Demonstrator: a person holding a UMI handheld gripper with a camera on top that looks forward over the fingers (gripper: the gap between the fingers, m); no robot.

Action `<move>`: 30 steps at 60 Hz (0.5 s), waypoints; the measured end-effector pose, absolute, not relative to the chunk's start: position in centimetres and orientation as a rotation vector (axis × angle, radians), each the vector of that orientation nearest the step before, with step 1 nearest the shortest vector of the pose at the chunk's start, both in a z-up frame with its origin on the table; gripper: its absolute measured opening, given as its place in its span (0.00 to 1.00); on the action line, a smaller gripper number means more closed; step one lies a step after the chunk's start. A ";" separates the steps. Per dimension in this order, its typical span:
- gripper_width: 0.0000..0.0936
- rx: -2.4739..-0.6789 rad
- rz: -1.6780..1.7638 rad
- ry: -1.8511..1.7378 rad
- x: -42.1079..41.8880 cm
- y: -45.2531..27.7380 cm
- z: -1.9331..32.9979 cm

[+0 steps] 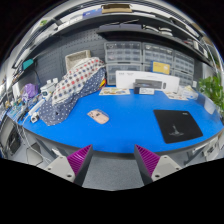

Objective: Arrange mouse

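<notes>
Hovering back from the near edge of the blue table (120,120), the gripper (113,158) holds its two fingers wide apart with nothing between them, the pink pads (80,157) facing each other across an empty gap. Reading from the left, a checkered cloth bundle (75,80) lies heaped on the far left part of the tabletop, with clutter beside it too small to make out. Nearer the middle, ahead of the fingers and slightly left, sits a small pale object (98,116) that appears to be the mouse, resting on the bare blue surface. Further right, along the back of the table, stand white boxes (140,80) and some flat items, and closer to the near edge on the right lies a black mouse pad (180,124), well apart from the mouse. Judging by this layout, the task is at its opening step: the approach, with the mouse not yet grasped. The next move likely calls for advancing down and slightly left until the fingers straddle the mouse, closing on its sides, and then carrying it rightward onto the pad.
</notes>
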State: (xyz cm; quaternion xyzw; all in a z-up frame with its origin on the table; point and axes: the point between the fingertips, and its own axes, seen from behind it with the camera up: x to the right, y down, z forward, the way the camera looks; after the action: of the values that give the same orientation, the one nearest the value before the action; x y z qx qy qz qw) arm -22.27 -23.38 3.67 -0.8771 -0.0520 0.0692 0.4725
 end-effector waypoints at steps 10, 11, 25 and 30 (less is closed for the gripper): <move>0.89 -2.187 0.180 -0.145 -26.8 -17.1 1.4; 0.89 -2.191 0.178 -0.146 -27.1 -16.4 1.1; 0.89 -2.244 0.105 -0.144 -29.4 -8.1 -1.1; 0.88 -2.252 0.098 -0.121 -29.7 -5.6 -1.1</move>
State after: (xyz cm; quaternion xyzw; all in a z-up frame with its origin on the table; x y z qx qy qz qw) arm -29.65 -5.60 -1.05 -0.9017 -0.0486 0.0394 0.4279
